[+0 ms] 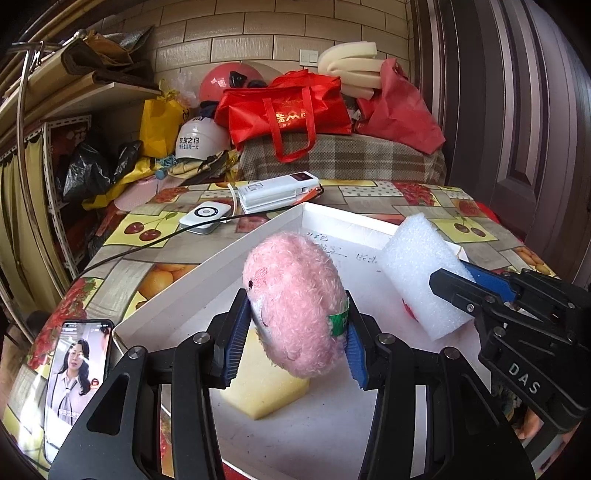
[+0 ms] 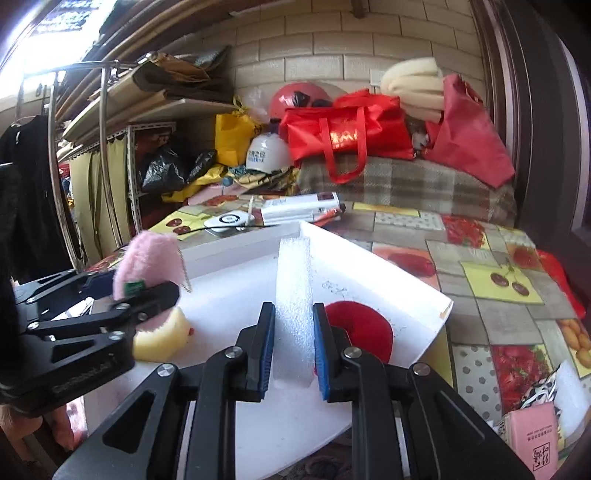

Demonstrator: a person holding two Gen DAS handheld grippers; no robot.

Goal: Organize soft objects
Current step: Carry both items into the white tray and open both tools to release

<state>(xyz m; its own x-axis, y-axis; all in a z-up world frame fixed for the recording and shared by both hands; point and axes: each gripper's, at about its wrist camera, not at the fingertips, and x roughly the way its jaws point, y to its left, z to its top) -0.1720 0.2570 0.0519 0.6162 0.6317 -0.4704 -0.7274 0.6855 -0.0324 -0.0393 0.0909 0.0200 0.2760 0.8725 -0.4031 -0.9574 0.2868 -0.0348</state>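
Tongs (image 1: 291,332) over fruit-print tablecloth (image 1: 147,229), brick wall (image 1: 258,33) behind

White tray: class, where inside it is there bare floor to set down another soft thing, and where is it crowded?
Bare floor lies in the far corner of the white tray, beyond the pink plush toy and white foam block. Crowded: the near left by the yellow sponge and the right edge by the red round thing.
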